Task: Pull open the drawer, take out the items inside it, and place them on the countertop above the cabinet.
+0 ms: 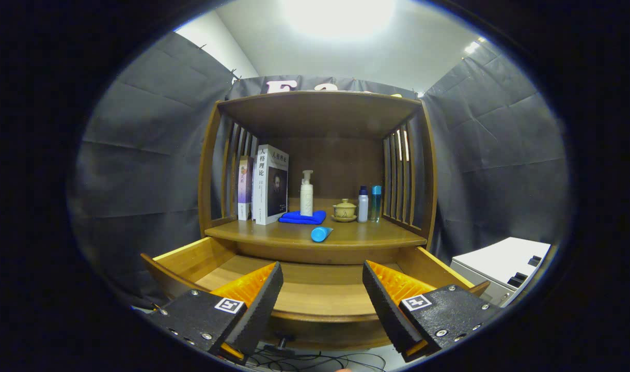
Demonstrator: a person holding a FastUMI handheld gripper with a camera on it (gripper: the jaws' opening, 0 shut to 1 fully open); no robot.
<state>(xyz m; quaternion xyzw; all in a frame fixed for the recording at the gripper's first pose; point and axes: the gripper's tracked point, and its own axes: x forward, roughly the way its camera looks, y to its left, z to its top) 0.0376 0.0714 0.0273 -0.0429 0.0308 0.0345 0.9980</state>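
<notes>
The wooden drawer [191, 256] stands pulled open below the cabinet's countertop [377, 238]. What shows of its floor is bare wood. My gripper [323, 294] hovers over the drawer's front edge, open, with nothing between its fingers [266, 299]. On the countertop just beyond the drawer lies a blue tube [320, 234], end toward me. Behind it a folded blue cloth [300, 217] carries a white pump bottle [306, 194].
Two upright books [270, 184] stand at the countertop's left. A small lidded tea cup [344, 210] and two slim bottles [369, 203] sit at its right. Slatted sides and a top shelf [320, 111] enclose the countertop. A white unit [503, 261] stands to the right; cables [315, 359] lie below.
</notes>
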